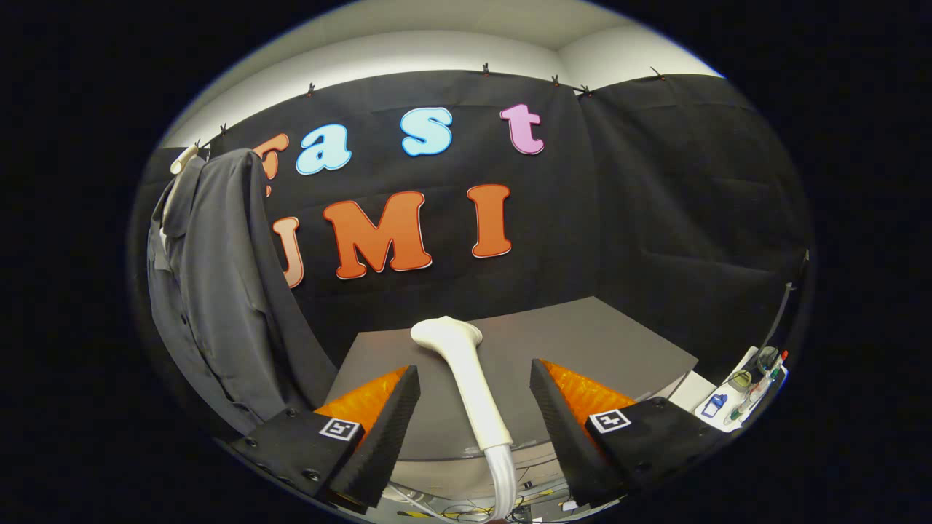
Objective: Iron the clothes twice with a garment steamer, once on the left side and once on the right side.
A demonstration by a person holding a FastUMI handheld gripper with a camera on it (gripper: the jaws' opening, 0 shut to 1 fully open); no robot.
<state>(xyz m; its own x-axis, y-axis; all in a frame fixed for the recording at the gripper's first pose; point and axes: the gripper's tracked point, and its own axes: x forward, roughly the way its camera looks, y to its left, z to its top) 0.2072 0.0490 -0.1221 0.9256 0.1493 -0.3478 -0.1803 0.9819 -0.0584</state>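
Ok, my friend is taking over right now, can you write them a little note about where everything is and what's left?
Tongs: open, touching nothing. The white steamer head stands between the fingers without either one pressing on it; its hose runs down below them.
Things: the steamer sits at the near edge of the grey table. The dark shirt hangs on a hanger off to the left, beyond the fingers.
Done: nothing that can be seen; the steamer is not gripped.
Left: close on the steamer, carry it to the shirt, steam the left side once, then the right side once.

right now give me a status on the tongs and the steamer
Tongs open, steamer handle between the fingers, not gripped. Steamer lies on grey table. Dark shirt hangs beyond left finger. Nothing blocking.
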